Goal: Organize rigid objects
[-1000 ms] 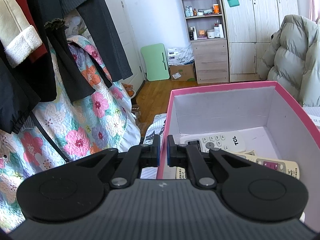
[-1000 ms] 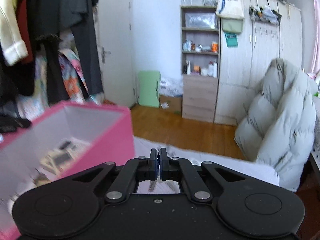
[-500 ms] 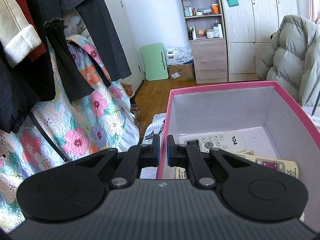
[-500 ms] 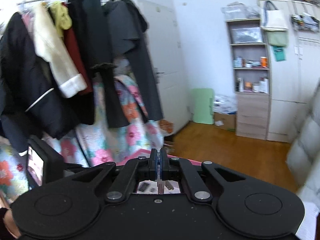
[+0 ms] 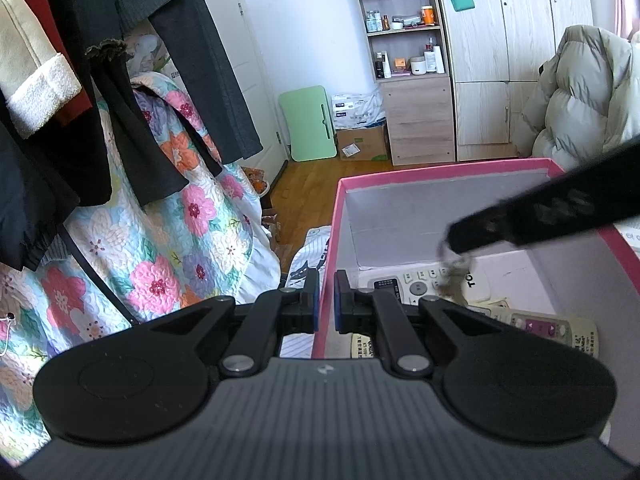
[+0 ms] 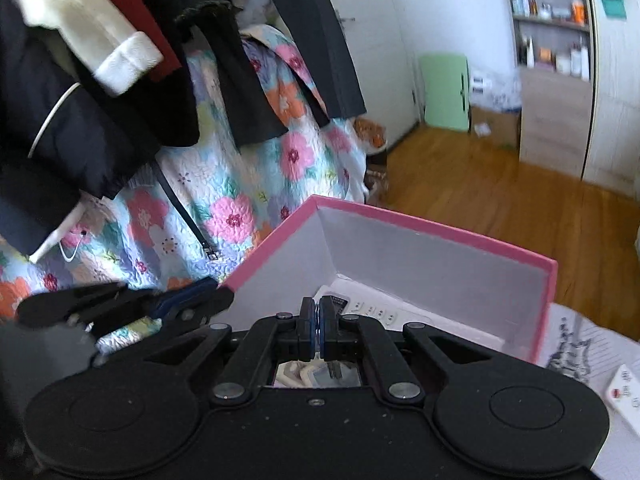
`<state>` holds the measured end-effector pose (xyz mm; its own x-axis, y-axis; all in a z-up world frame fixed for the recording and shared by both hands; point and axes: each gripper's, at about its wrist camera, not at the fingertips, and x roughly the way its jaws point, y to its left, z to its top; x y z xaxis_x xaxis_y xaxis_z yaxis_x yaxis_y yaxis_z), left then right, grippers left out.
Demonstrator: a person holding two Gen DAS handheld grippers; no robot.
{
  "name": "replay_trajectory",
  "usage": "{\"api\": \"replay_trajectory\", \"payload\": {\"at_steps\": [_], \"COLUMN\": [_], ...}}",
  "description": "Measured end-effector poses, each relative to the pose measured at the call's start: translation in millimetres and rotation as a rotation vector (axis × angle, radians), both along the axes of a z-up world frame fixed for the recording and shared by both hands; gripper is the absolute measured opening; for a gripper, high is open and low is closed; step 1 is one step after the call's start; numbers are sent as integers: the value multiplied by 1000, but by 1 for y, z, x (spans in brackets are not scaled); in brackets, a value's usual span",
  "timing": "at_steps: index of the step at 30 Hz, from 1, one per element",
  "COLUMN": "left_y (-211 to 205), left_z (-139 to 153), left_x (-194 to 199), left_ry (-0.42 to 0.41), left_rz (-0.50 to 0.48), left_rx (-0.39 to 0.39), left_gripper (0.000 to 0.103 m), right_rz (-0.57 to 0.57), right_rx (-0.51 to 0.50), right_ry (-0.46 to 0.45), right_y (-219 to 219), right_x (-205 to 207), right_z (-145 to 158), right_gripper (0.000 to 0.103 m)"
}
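A pink box (image 5: 440, 170) with white inner walls holds a white TCL remote (image 5: 420, 284) and a beige remote (image 5: 552, 326). My left gripper (image 5: 326, 300) is shut on the box's left wall. My right gripper (image 6: 319, 330) is shut on a small bunch of keys (image 5: 454, 276) and holds it over the inside of the box (image 6: 432, 232). In the left wrist view the right gripper's fingers (image 5: 540, 216) reach in from the right, the keys dangling above the white remote. The left gripper also shows in the right wrist view (image 6: 188, 300).
Dark coats (image 5: 100, 80) hang over a floral quilt (image 5: 160, 248) at the left. A white remote (image 6: 624, 394) lies on the patterned sheet right of the box. Wooden floor, a shelf unit (image 5: 404, 60) and a puffy jacket (image 5: 580, 92) lie beyond.
My right gripper has swung left and down from beside the box to over its inside, carrying the keys. The left gripper has stayed on the box wall.
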<state>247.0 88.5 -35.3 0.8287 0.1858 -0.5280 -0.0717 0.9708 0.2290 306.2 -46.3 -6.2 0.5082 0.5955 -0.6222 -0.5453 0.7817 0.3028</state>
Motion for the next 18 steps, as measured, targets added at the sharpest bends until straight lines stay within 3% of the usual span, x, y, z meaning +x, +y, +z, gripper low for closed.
{"api": "replay_trajectory", "payload": {"at_steps": [3,8,11,18], "left_y": [-1,-6,-10,-16], "left_z": [0,-1,-1,-3], "left_x": [0,1,1,3], "left_ry": [1,11,23,60], "left_rz": [0,4,6,10], "left_rx": [5,37,62,103], "left_gripper": [6,7,7,9], "right_rz": [-11,-55,-87,-192], "right_rx": [-29,-27,1,-20], "right_ry": [5,-30,-46,-90], "right_y": [9,5,-12,-78], "right_x": [8,8,-1,-32], "right_z": [-1,7,13,23], "right_gripper": [3,17,30,41]}}
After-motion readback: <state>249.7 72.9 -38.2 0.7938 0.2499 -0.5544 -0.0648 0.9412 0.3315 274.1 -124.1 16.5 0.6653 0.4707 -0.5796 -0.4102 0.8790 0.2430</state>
